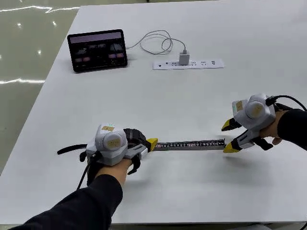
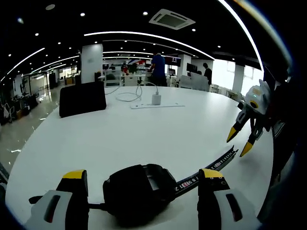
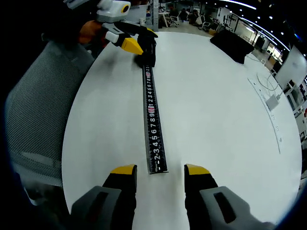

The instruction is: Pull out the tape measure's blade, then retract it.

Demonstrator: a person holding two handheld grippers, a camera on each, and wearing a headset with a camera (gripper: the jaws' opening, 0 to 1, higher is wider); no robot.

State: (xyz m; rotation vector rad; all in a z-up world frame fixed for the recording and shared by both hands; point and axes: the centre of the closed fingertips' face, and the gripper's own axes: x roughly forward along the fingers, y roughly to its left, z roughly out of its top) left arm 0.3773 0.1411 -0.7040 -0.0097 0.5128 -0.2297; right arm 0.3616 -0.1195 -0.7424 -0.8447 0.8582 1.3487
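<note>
The tape measure is laid flat on the white table, with its long axis run straight from one claw to the other. The black case is seen between the jaws of the left gripper. The blade is extended out of the case and pointed at the right gripper, scale side up. In the right gripper view the low numbers are read nearest that claw, rising toward the case.

Left claw: the jaws are spread wide. A strip of bare table is seen between each jaw and the case, so no pinch is shown. The blade is passed just beside the tip of the jaw on the right of that view; contact there cannot be told.

Right claw: the jaws are spread apart and nothing is gripped. In its own view the blade's end is placed just ahead of the yellow tips, within the gap and nearer the left-hand jaw, with table visible on both sides. In the head view the end is seen close by the lower tip.

A dark tablet and a power strip with a white charger and cable are set well beyond both claws.
</note>
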